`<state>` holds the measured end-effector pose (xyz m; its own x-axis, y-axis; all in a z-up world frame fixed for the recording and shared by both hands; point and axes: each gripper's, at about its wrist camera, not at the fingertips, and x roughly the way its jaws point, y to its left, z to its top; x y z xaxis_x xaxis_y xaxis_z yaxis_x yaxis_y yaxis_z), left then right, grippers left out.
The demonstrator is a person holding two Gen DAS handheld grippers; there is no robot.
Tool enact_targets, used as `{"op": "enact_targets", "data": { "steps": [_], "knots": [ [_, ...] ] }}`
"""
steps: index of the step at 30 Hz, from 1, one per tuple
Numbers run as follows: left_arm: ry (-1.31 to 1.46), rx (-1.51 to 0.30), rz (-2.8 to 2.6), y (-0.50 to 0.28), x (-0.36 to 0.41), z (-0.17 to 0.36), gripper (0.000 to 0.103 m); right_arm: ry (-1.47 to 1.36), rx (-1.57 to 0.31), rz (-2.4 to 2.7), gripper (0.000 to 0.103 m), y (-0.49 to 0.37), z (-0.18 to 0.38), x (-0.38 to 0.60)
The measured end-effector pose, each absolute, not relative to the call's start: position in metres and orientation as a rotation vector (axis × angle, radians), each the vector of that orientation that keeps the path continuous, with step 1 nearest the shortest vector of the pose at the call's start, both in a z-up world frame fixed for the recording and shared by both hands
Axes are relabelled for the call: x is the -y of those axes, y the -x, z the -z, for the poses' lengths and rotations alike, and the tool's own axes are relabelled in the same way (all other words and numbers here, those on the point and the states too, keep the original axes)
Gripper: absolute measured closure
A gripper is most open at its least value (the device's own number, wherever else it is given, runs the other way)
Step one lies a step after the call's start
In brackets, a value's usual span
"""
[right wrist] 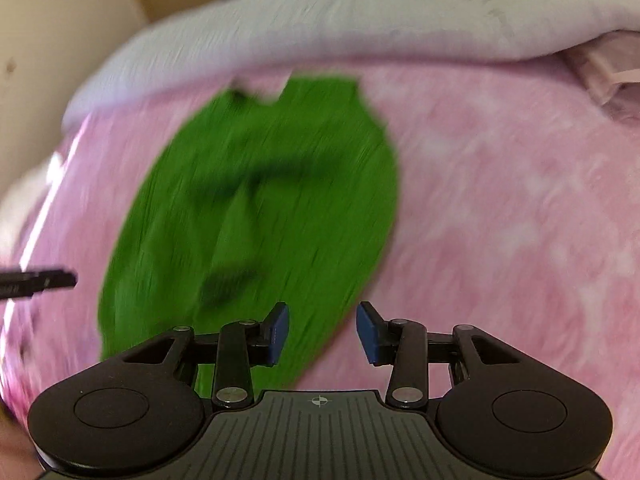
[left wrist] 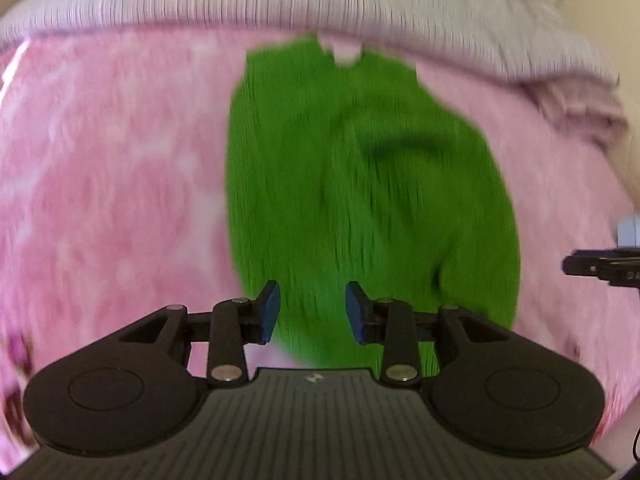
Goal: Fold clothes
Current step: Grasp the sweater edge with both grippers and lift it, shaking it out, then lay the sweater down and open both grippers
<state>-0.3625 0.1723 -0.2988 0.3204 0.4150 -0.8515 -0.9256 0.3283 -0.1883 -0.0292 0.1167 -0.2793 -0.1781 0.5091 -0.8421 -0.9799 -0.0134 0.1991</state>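
Motion blur smears green garment (left wrist: 360, 184) beyond both gaping tongs (left wrist: 313, 312).

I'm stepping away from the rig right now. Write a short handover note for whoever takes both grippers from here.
Left gripper: open, empty, above the near end of the green garment.
Right gripper: open, empty, above the garment's near right edge.
The garment lies on the pink blanket, narrowed lengthwise and creased; a white cover is bunched behind it.
Done: side folds, it seems; the frames are blurred.
Left: probably fold it end to end and smooth it.
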Motion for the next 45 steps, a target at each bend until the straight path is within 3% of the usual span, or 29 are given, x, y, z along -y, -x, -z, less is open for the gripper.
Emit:
{"op": "enact_targets", "data": {
  "steps": [5, 15, 20, 21, 22, 23, 24, 25, 31, 33, 36, 38, 40, 42, 43, 44, 45],
  "knots": [
    [0.846, -0.84, -1.036, 0.376, -0.129, 0.314, 0.073, 0.892, -0.937, -1.52, 0.062, 0.077, 0.317, -0.073],
    [0.406, -0.95, -0.9, 0.316, -0.114, 0.313, 0.065, 0.886, -0.796, -1.584, 0.062, 0.121, 0.318, -0.071],
    [0.174, -1.044, -0.869, 0.287, -0.115, 0.34, 0.064, 0.995, -0.599, -1.627, 0.061, 0.157, 0.339, -0.081],
    [0.156, -1.056, -0.863, 0.287, -0.116, 0.346, 0.071, 1.03, -0.55, -1.627, 0.061, 0.164, 0.346, -0.083],
    [0.151, -1.058, -0.861, 0.29, -0.117, 0.349, 0.091, 1.056, -0.506, -1.628, 0.061, 0.169, 0.351, -0.084],
    [0.156, -1.048, -0.876, 0.296, -0.117, 0.35, 0.095, 1.074, -0.468, -1.63, 0.068, 0.17, 0.355, -0.082],
    [0.184, -1.015, -0.91, 0.306, -0.117, 0.346, 0.096, 1.066, -0.447, -1.628, 0.087, 0.168, 0.356, -0.08],
    [0.234, -0.959, -0.95, 0.32, -0.117, 0.338, 0.096, 1.018, -0.455, -1.615, 0.098, 0.16, 0.351, -0.075],
    [0.732, -0.52, -1.184, 0.436, -0.104, 0.3, 0.096, 0.666, -0.659, -1.447, 0.099, 0.086, 0.309, -0.02],
    [0.903, -0.602, -1.219, 0.454, -0.099, 0.321, 0.099, 0.666, -0.818, -1.374, 0.099, 0.07, 0.318, -0.009],
    [0.818, -0.871, -1.258, 0.451, -0.084, 0.338, 0.099, 0.895, -1.094, -1.145, 0.099, 0.056, 0.356, -0.004],
    [0.691, -0.88, -1.206, 0.441, -0.073, 0.326, 0.096, 0.894, -1.071, -1.131, 0.098, 0.051, 0.356, 0.007],
    [0.575, -0.877, -1.149, 0.423, -0.069, 0.317, 0.073, 0.915, -0.896, -1.249, 0.095, 0.065, 0.343, 0.012],
    [0.496, -0.871, -1.104, 0.401, -0.07, 0.315, 0.07, 0.951, -0.72, -1.372, 0.079, 0.085, 0.335, 0.009],
    [0.481, -0.864, -1.085, 0.391, -0.073, 0.316, 0.069, 0.964, -0.652, -1.428, 0.059, 0.095, 0.334, 0.005],
    [0.477, -0.86, -1.068, 0.382, -0.077, 0.318, 0.068, 0.977, -0.589, -1.477, 0.047, 0.105, 0.333, 0.002],
    [0.472, -0.858, -1.062, 0.375, -0.081, 0.32, 0.067, 0.993, -0.528, -1.524, 0.046, 0.116, 0.333, 0.0]
  ]
}}
